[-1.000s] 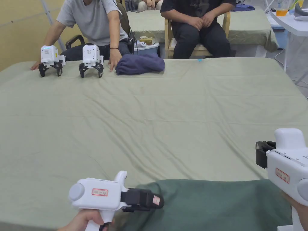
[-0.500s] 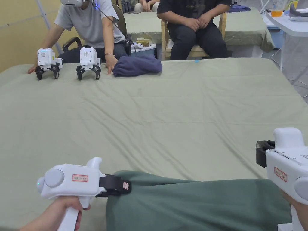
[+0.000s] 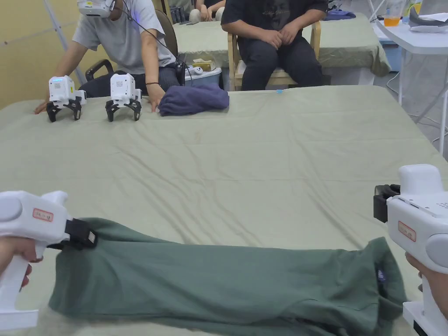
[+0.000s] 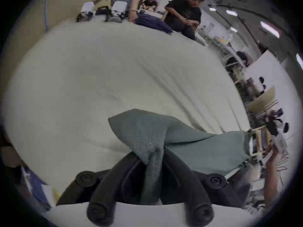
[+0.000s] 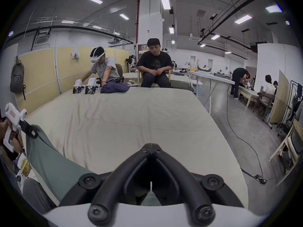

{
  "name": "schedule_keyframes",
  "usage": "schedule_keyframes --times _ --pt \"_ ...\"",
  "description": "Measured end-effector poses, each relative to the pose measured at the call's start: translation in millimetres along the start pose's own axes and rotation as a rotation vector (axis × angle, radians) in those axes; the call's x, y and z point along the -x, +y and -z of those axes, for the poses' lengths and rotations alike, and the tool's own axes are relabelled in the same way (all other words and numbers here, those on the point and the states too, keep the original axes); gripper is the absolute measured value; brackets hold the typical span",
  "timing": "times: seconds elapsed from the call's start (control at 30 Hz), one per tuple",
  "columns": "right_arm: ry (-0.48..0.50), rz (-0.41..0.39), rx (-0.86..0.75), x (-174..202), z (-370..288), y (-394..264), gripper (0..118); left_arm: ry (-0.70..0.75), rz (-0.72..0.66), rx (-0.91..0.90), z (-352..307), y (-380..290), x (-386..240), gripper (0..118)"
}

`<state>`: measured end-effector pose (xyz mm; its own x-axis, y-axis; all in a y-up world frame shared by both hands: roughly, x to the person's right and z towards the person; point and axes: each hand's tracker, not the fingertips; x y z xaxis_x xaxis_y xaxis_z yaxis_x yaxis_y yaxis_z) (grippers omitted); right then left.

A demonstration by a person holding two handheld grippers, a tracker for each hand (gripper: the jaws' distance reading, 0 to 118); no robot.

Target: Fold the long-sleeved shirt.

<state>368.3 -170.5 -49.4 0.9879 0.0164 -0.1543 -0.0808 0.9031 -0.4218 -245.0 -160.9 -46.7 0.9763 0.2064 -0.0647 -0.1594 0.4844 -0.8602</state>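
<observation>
The green shirt (image 3: pixel 218 280) lies stretched along the near edge of the table (image 3: pixel 262 166), well apart from the purple garment (image 3: pixel 192 99) at the far edge. My left gripper (image 4: pixel 151 156) is clamped on a bunched corner of the shirt at its left end, cloth pinched between both jaws and lifted just off the table. My right gripper (image 5: pixel 150 150) has its jaws together; in its own view the tips meet over bare table with no cloth between them, so I judge it empty, poised above the shirt's right end near the collar. Handling: thin knit, light, limp, drapes and wrinkles freely, not fragile; it will sag between holds, so take it at corners or seams and keep tension. The next hold should go on the right-end corner or shoulder seam. Versus half a second ago: the left gripper has travelled left, away from the shirt's middle, drawing the shirt out long; the right gripper has barely shifted. Two spare grippers (image 3: pixel 92 95) stand beside the purple garment.
</observation>
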Motion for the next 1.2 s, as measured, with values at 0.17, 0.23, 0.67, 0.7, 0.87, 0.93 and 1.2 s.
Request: schedule_keyframes --times 0.17,0.23,0.67,0.7,0.87,0.93,1.2 --pt "-0.02 -0.018 -0.019 4.3 2.9 1.5 8 0.306 0.068 0.027 -36.8 17.0 3.2 8" --pt "-0.048 -0.04 -0.044 11.7 7.8 4.2 8 0.35 0.049 0.017 -46.5 19.8 -9.3 8" --pt "0.007 -0.026 -0.08 42.9 29.7 15.3 8 0.166 0.083 0.137 -8.4 9.8 -212.7 8" --pt "0.012 -0.031 -0.079 42.0 28.6 13.6 8 0.155 0.104 0.155 0.5 5.6 -234.0 8" --pt "0.03 -0.007 -0.065 24.3 22.6 1.9 8 0.124 0.164 0.24 57.3 -8.1 -316.3 8" --pt "0.026 0.008 -0.059 14.1 21.3 -4.4 8 0.123 0.166 0.271 79.0 -13.2 -341.2 8" --pt "-0.014 0.01 -0.044 -31.0 11.5 -27.2 8 0.102 0.314 0.331 115.8 -33.8 -432.6 8"
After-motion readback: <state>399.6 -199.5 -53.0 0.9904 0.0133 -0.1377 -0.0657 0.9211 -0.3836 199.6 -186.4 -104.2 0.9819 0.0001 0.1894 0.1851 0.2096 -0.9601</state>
